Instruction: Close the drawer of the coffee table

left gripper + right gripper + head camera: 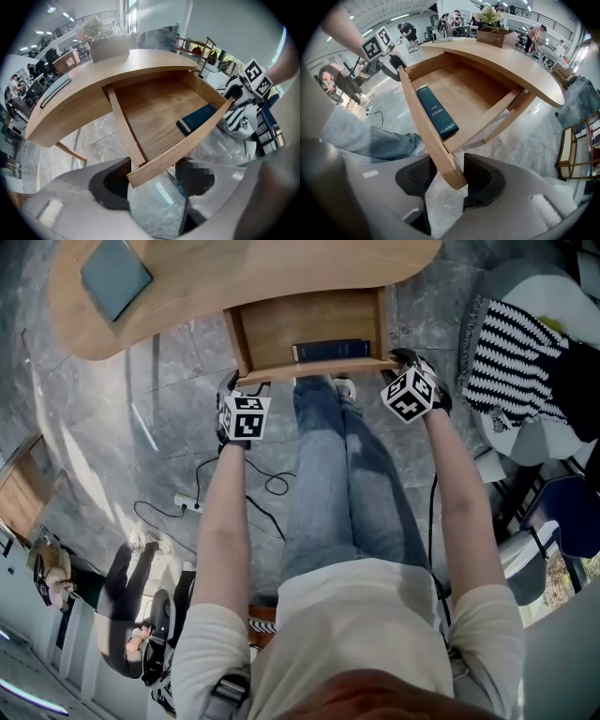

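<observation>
Both of your grippers are at the front panel (319,369) of the drawer (300,324); the drawer stands pulled far out from under the top of the coffee table (281,268), towards your legs (337,474).

Your left gripper (154,180) is at the left end of this panel, pointing steeply down; its jaws stand wide apart; the corner of the panel lies against one pad (110,183), and the other pad does not press on the wood, so nothing is gripped here.

Your right gripper (450,178) is at the right end of the panel; its jaws are closed on the wood, one pad on the outer face and one on the inner face, and the end of the panel fills the space between them.

Inside the drawer a dark blue book (331,350) lies flat, with its long side along the front panel; the other part of the drawer bottom is bare wood.

On the table top, near its far left part, a flat grey-blue thing (114,276) lies; under the table is a grey marble floor (169,427), with a cable (272,486) on it beside your left arm; at your right a black and white striped cloth (511,348) is on a seat.
</observation>
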